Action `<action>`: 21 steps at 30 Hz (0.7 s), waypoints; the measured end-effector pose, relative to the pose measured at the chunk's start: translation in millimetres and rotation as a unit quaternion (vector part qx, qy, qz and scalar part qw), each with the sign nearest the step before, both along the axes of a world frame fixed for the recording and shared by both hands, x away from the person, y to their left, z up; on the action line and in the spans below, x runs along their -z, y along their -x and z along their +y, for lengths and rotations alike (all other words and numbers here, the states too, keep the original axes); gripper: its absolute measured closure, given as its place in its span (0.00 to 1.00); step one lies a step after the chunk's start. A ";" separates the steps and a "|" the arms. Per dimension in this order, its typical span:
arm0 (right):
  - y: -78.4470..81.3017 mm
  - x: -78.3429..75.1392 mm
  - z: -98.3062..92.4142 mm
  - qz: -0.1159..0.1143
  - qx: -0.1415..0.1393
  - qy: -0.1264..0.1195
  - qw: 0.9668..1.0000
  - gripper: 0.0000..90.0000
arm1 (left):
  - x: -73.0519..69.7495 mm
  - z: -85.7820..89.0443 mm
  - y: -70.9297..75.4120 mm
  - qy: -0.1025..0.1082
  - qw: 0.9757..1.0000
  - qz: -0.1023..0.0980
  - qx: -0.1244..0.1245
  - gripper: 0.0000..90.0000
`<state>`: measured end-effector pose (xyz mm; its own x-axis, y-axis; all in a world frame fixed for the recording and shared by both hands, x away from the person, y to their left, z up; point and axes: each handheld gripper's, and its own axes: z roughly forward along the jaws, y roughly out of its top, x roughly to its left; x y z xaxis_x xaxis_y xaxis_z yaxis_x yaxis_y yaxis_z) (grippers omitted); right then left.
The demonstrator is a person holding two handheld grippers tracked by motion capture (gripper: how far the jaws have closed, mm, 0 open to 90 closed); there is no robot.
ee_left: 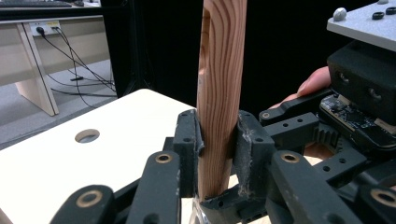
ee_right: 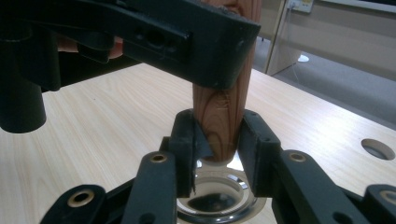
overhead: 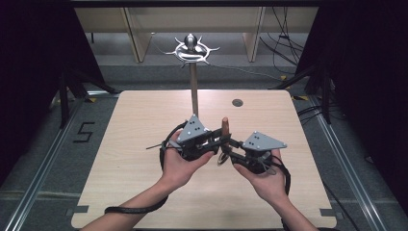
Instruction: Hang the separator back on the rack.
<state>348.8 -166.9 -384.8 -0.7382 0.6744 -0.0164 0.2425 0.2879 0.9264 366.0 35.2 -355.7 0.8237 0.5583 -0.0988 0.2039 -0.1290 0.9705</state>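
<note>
The wooden handle [ee_left: 220, 88] is cut off at the top of the left gripper view, and its lower end is hidden behind the jaws. It is clamped upright by the left gripper [ee_left: 218, 149] and, lower down, by the right gripper [ee_right: 219, 140], above a shiny metal bowl [ee_right: 217, 196] that is partly hidden. Open desk [overhead: 134, 125] is seen all around, with the edges well apart.

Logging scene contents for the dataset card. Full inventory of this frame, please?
wooden handle: 1, brown, upright between both grippers
metal bowl: 1, shiny, at the handle's lower end
table: 1, light wood, centre
table hole: 1, dark, far right of tabletop
metal stand: 1, silver, far table edge
left gripper: 1, black, shut on the handle
right gripper: 1, black, shut on the handle's lower end
hands: 2, holding the grippers
</note>
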 end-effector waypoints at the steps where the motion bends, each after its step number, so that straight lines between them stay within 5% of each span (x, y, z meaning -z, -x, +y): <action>1: -0.5 0.2 0.2 -0.004 -0.002 -0.005 1.000 0.77 | -0.5 0.3 0.0 0.001 1.000 0.000 0.000 0.80; 2: -1.1 0.1 0.4 -0.020 0.006 -0.002 1.000 0.76 | -0.8 0.3 -0.1 0.002 1.000 0.000 0.000 0.80; 7: -0.4 -0.7 2.2 -0.024 -0.022 0.016 0.999 0.58 | -1.4 0.7 -2.4 0.004 1.000 0.002 0.000 0.80; 10: 0.9 1.8 4.0 -0.031 -0.013 0.030 0.999 0.50 | -2.1 1.0 -3.0 -0.002 1.000 -0.008 -0.008 0.80; 21: -1.5 3.6 -9.8 -0.015 0.002 0.026 1.000 0.49 | -9.2 12.4 -7.9 0.005 1.000 -0.018 -0.020 0.80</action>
<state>350.3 -176.7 -388.4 -0.7342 0.6749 -0.0737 0.2152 0.3343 0.9176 373.8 47.6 -346.5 0.8033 0.5906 -0.0762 0.1746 -0.1112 0.9783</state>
